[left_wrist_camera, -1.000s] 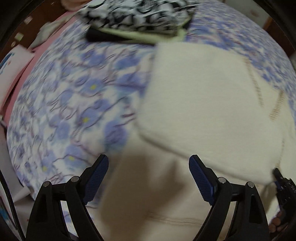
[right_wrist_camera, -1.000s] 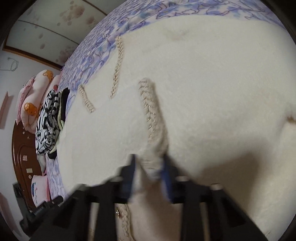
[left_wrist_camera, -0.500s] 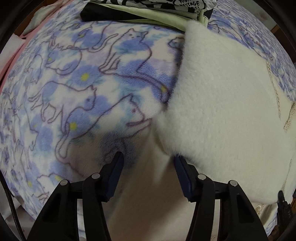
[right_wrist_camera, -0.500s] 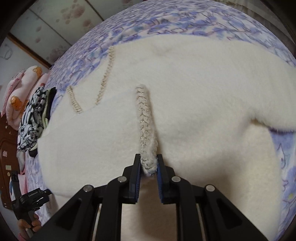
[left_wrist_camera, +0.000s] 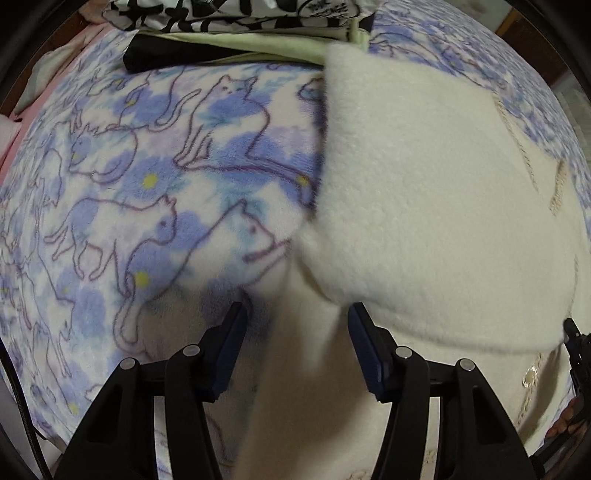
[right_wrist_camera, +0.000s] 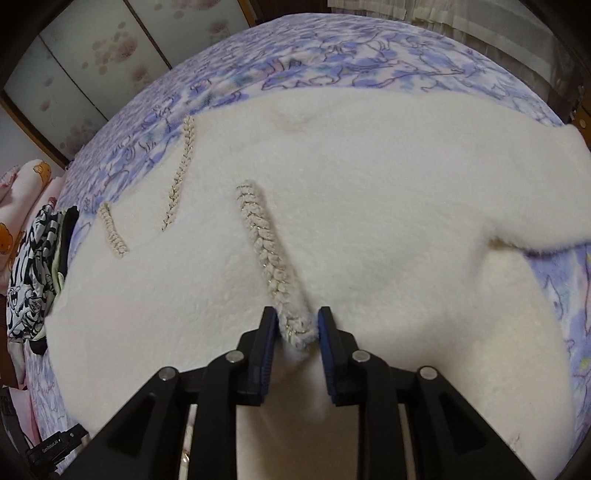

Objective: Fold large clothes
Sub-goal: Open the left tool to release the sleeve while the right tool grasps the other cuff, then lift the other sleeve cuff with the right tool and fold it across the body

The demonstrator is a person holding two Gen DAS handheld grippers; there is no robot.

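Observation:
A large cream fleece garment (right_wrist_camera: 369, 206) with braided trim strips lies on a bed covered by a blue cat-print blanket (left_wrist_camera: 155, 192). My right gripper (right_wrist_camera: 297, 328) has its jaws slightly parted around the near end of a braided trim strip (right_wrist_camera: 258, 232), the fabric edge still between the pads. In the left wrist view the garment (left_wrist_camera: 424, 206) lies folded over, its corner just ahead of my left gripper (left_wrist_camera: 297, 332), which is open with cream fabric lying between and under the fingers.
A stack of folded clothes, black-and-white print on top of pale green and black, sits at the far end of the bed (left_wrist_camera: 240, 22) and shows at the left in the right wrist view (right_wrist_camera: 33, 280). Pink pillows (right_wrist_camera: 22, 184) lie beyond it.
My left gripper narrowed its opening, moved in low over the garment's folded corner and stopped there. My right gripper, shut on the braided trim before, has loosened its jaws a little.

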